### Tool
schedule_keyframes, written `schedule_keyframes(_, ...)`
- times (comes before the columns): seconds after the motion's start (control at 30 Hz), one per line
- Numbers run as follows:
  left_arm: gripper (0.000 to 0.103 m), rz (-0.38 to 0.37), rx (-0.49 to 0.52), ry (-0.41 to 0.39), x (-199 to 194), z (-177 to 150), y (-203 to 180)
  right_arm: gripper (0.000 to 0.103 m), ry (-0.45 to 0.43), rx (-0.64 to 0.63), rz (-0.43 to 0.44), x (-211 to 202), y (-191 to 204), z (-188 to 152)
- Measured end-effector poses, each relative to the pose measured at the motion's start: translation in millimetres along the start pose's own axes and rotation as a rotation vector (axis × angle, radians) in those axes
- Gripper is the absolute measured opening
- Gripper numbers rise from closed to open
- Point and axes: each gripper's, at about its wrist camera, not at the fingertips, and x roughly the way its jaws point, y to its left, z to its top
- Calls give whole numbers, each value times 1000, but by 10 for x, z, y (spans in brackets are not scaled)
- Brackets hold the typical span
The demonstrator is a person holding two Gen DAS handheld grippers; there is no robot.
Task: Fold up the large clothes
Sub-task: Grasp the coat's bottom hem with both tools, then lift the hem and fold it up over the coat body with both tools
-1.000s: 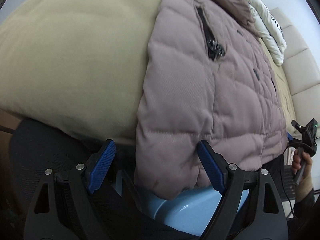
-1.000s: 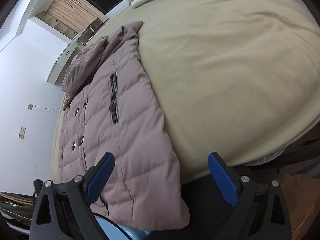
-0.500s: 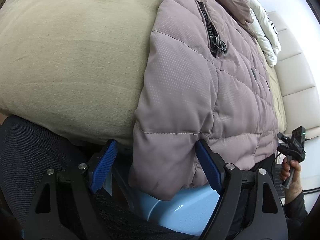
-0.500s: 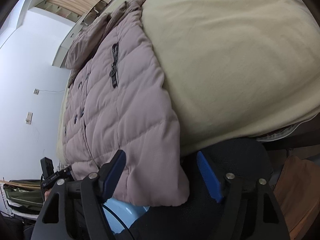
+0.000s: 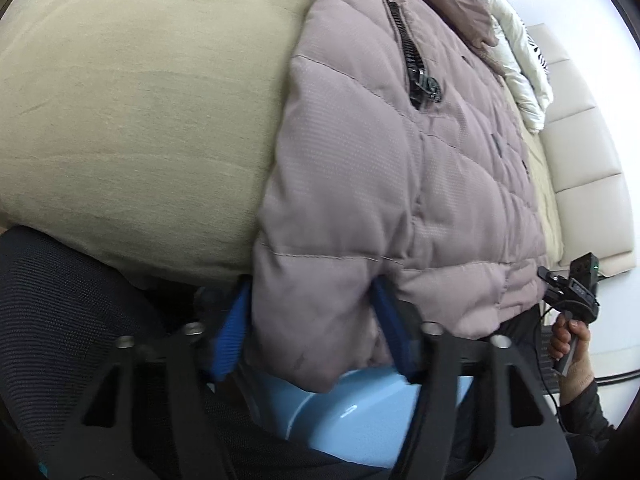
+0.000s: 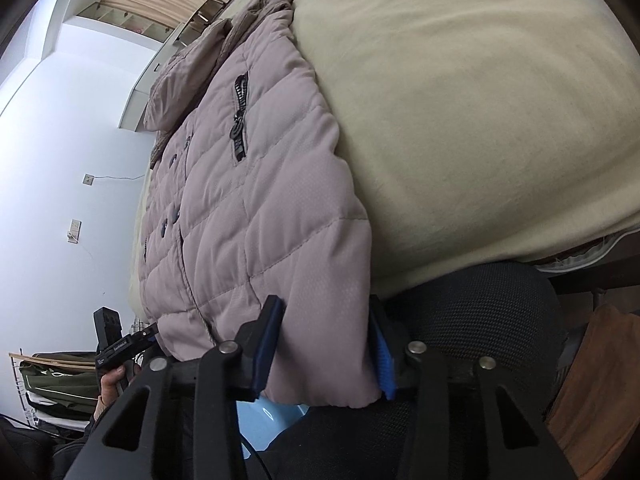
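Mauve quilted puffer jacket [image 5: 400, 168] spread flat on beige bed sheet [image 5: 140, 112], hem overhanging near edge | left gripper [image 5: 316, 332] and right gripper [image 6: 324, 348], blue-padded jaws pinching 2 hem spots | likely gripped there for lifting hem into a fold

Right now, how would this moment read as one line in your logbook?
step: gripping hem | left tool: shut on jacket | right tool: shut on jacket | jacket: lying on bed, hem overhanging edge
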Motion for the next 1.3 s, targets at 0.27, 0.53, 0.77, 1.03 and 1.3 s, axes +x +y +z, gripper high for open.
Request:
schedule_keyframes(0.27, 16, 22, 14, -11, -137, -26, -123, 20, -12, -38, 9, -14, 92, -17)
schedule_keyframes(0.53, 6, 96, 102, -43, -356, -93, -384, 11, -60, -117, -22, -94, 306, -50)
schedule_keyframes(0.77, 5, 184, 166, -95, -615, -94, -639, 9, -127, -187, -58, -248, 541, -37)
schedule_keyframes(1.03, 4, 254, 210, -124, -917, 88, -924, 8, -213, -313, -93, -414, 984, 131)
schedule_keyframes(1.3, 4, 258, 233, -227, -1326, 459, -1110, 8, -308, -452, -86, -588, 1565, 444)
